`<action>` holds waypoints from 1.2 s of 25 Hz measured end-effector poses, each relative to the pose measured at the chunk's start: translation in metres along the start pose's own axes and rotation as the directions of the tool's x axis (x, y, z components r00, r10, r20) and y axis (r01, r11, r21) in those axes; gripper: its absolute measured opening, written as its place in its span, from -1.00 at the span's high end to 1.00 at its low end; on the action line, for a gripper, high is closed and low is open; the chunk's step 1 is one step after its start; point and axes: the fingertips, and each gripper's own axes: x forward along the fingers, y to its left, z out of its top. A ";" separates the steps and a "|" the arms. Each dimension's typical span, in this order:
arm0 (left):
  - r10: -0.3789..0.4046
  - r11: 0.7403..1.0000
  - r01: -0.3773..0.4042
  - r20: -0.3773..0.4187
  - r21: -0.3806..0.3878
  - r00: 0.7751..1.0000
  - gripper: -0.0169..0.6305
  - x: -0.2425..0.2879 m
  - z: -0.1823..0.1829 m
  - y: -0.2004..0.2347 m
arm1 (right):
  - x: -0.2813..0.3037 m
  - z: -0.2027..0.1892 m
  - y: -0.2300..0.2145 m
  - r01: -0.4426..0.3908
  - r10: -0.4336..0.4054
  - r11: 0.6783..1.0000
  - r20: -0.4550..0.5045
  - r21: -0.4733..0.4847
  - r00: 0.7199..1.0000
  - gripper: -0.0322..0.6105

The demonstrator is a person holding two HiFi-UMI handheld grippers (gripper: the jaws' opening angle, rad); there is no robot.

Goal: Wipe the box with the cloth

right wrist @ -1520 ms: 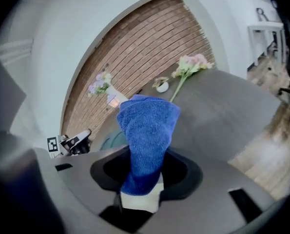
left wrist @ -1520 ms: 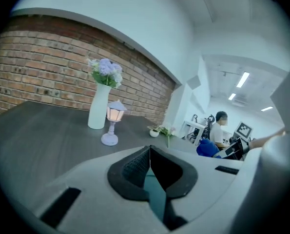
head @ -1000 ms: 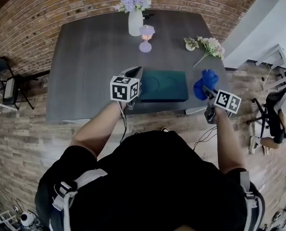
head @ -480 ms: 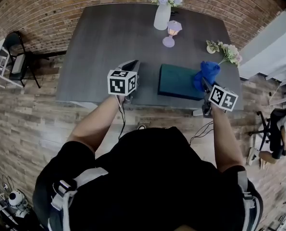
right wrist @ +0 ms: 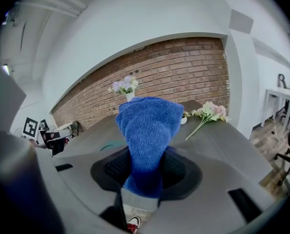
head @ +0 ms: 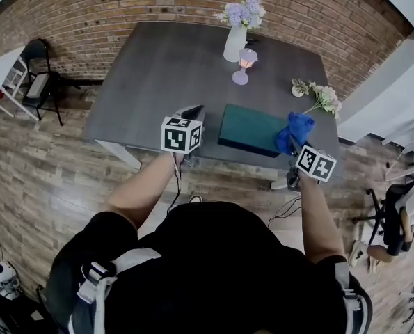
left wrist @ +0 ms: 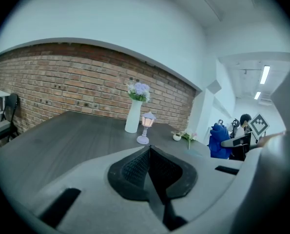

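At the box's point(head: 248, 128) right end, right tongs point(right wrist: 145, 172) clamp the blue cloth point(head: 296, 129); left tongs point(left wrist: 149, 169) sit closed, empty.

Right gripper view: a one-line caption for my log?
Right tongs clamp a blue cloth above the grey table, cut flowers and brick wall behind.

- Red brick wall point(head: 123, 5) behind the dark grey wooden surface point(head: 158, 68).
- Brown wood-plank floor point(head: 46, 179).
- Black chair point(head: 38, 75) at left, near the wall.
- Bright ceiling strip lights point(left wrist: 264, 74).

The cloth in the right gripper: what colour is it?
Blue; the cloth shows best in the right gripper view.
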 end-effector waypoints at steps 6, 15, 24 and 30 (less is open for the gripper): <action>-0.025 0.999 0.026 -0.013 0.046 1.000 0.92 -0.020 -0.027 -0.066 | -0.040 -0.014 -0.022 -0.019 0.020 1.000 0.020 -0.017 1.000 0.42; -0.011 0.998 0.008 0.044 0.068 0.999 0.92 -0.058 -0.022 -0.103 | -0.068 -0.036 -0.006 -0.104 0.106 0.992 0.016 -0.064 0.994 0.42; -0.009 0.999 0.008 0.037 0.035 0.999 0.91 -0.074 -0.038 -0.120 | -0.088 -0.039 -0.006 -0.116 0.119 0.987 0.023 -0.112 0.993 0.43; -0.006 1.000 0.005 0.029 0.024 1.000 0.92 -0.079 -0.046 -0.124 | -0.093 -0.049 -0.016 -0.103 0.104 0.988 0.003 -0.112 0.995 0.43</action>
